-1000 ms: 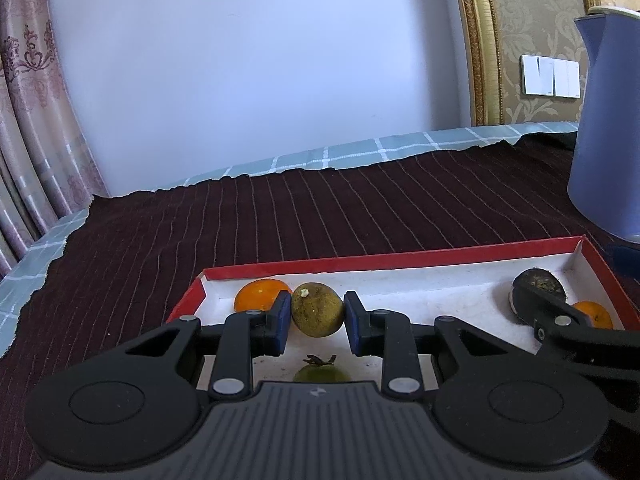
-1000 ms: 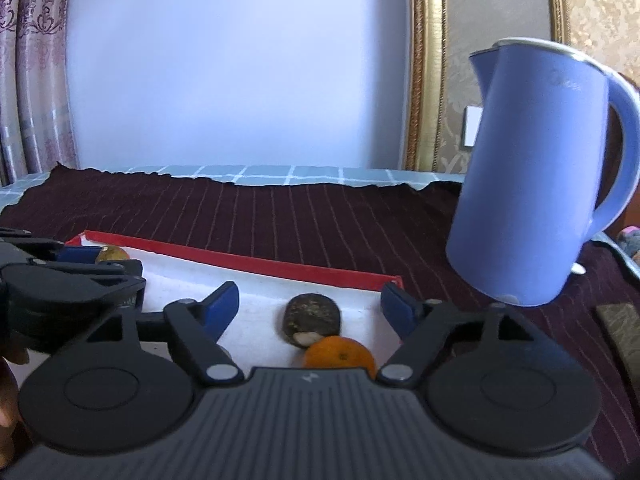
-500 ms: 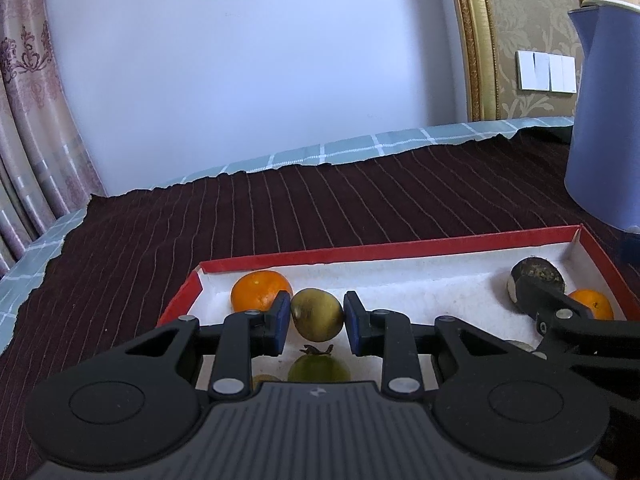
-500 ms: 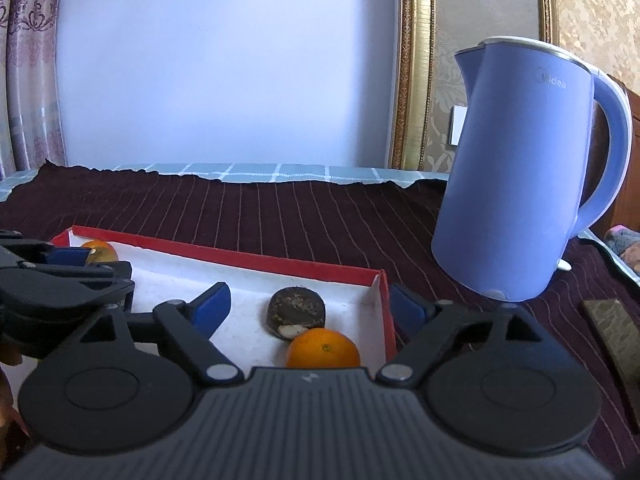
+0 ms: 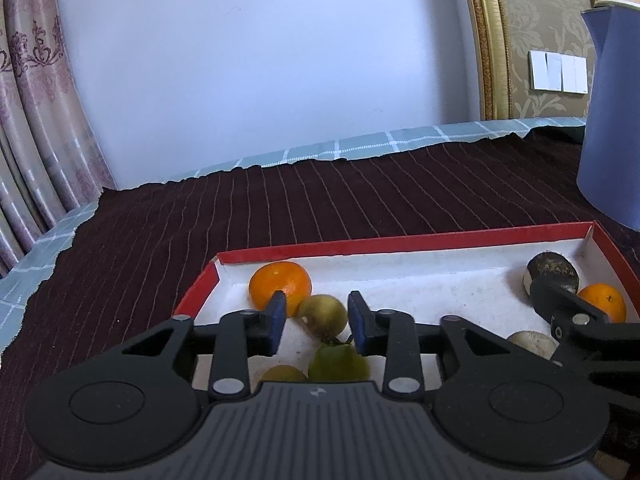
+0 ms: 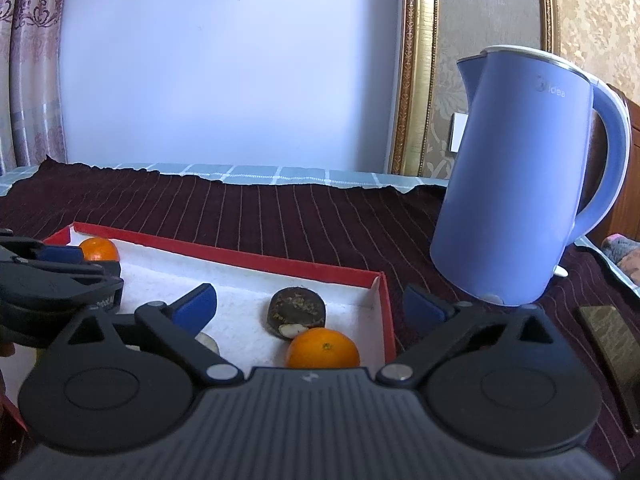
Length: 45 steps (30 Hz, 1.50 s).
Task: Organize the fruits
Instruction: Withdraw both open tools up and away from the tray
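A red-rimmed white tray (image 5: 400, 245) holds several fruits. My left gripper (image 5: 316, 320) is open above it; an olive-brown fruit (image 5: 323, 314) lies in the tray between its pads, blurred, beside an orange (image 5: 280, 285). A green fruit (image 5: 339, 362) and a yellow one (image 5: 283, 373) lie nearer. At the tray's right end sit a dark fruit (image 6: 297, 311), an orange (image 6: 322, 347) and a pale fruit (image 5: 530, 343). My right gripper (image 6: 310, 308) is open wide and empty above that end.
A blue electric kettle (image 6: 520, 184) stands right of the tray on the dark striped cloth (image 6: 280, 216). A flat dark object (image 6: 612, 336) lies at the far right. The wall and curtains stand behind the table.
My left gripper opened and let go of the olive-brown fruit, which dropped into the tray beside the orange. Both grippers drew back and rose a little.
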Each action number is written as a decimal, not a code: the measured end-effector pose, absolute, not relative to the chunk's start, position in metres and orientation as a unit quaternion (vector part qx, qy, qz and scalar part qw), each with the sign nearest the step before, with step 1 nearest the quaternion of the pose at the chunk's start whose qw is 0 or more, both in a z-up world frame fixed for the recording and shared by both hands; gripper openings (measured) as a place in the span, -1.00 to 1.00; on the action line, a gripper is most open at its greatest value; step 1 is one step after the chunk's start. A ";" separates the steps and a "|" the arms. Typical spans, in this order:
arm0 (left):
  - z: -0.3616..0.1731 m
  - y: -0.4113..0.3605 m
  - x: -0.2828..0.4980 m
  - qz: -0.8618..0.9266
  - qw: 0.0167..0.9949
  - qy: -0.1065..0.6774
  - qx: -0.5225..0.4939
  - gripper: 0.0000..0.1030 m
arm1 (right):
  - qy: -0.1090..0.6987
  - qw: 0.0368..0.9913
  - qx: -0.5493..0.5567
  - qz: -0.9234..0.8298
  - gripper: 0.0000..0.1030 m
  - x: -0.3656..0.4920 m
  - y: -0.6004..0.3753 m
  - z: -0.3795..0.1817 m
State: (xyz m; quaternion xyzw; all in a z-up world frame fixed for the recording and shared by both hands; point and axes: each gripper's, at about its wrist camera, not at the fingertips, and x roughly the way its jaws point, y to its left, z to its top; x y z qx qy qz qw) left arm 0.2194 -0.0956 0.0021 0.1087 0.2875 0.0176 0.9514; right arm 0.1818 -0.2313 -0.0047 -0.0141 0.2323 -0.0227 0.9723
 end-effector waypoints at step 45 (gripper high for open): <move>-0.001 -0.031 0.138 0.033 0.955 0.292 0.047 0.31 | 0.222 0.975 -0.003 -0.010 1.00 0.120 -0.232 -0.020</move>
